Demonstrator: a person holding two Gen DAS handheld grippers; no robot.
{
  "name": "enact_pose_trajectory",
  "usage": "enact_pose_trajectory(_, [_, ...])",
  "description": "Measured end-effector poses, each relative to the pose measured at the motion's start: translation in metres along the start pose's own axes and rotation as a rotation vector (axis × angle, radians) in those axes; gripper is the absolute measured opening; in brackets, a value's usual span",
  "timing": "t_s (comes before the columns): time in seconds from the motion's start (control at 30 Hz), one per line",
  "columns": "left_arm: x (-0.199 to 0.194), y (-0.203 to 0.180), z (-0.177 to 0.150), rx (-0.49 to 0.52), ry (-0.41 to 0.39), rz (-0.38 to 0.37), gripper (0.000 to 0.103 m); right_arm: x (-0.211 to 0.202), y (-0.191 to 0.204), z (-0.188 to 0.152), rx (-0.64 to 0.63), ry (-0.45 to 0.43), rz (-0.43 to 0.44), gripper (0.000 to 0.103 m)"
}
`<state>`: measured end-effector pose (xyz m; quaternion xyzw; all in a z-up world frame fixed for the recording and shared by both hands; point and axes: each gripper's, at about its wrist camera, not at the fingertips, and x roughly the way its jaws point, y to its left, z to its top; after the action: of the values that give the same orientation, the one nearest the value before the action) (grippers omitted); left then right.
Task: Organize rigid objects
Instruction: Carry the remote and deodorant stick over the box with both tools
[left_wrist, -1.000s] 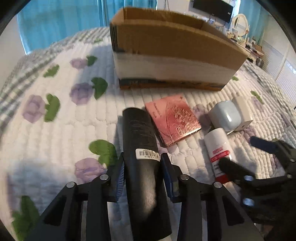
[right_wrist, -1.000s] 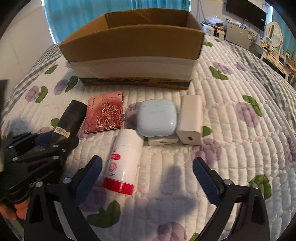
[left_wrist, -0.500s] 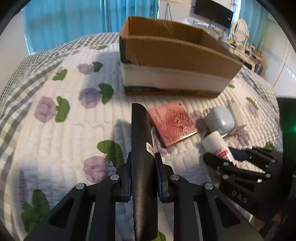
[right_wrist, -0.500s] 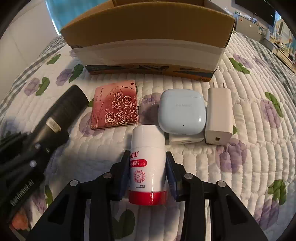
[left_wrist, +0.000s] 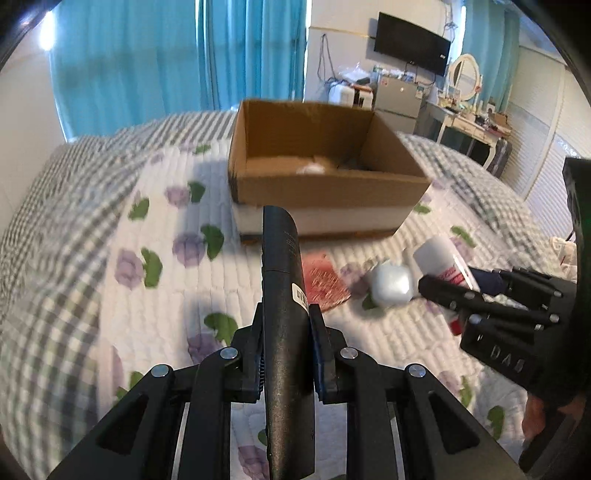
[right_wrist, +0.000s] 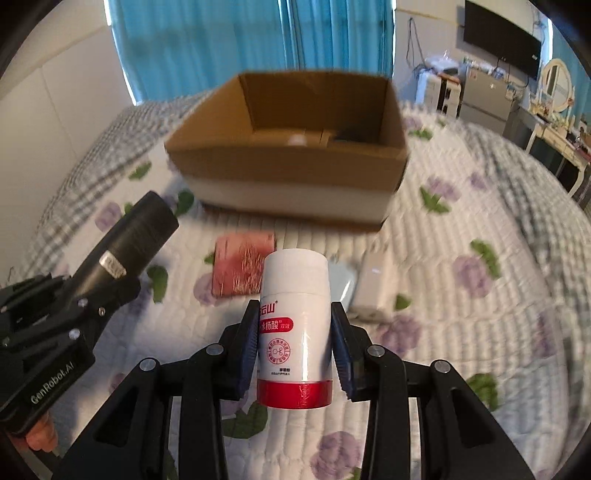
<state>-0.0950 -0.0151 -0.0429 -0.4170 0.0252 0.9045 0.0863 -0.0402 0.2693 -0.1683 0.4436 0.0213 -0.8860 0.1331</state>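
My left gripper (left_wrist: 286, 325) is shut on a black tube (left_wrist: 282, 280) with a barcode sticker and holds it above the quilt; the tube also shows in the right wrist view (right_wrist: 136, 236). My right gripper (right_wrist: 295, 332) is shut on a white bottle (right_wrist: 295, 328) with a red base and red print, lifted off the bed; the bottle also shows in the left wrist view (left_wrist: 443, 258). An open cardboard box (left_wrist: 321, 184) stands ahead on the bed, also seen in the right wrist view (right_wrist: 295, 162), with some items inside.
On the flowered quilt before the box lie a red patterned booklet (right_wrist: 242, 266), a pale blue earbud case (left_wrist: 391, 284) and a white charger (right_wrist: 373, 288). Blue curtains, a TV and a dresser stand behind the bed.
Both grippers have risen off the bed with their objects. The right gripper closed on the white bottle about half a second ago and lifted it. The box interior now shows.
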Motion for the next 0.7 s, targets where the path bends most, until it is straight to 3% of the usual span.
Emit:
enact_pose_trajectory(0.37, [-0.034,-0.018,0.071,0.051,-0.105,0.033,0.020,-0.074,-0.009,0.064,-0.039,-0.142,-0.026,0.036])
enact_pose_trajectory(0.7, [0.018,-0.005,0.145,0.056,-0.123,0.066,0.020,-0.065,-0.021,0.135,-0.050,-0.216,-0.025,0.036])
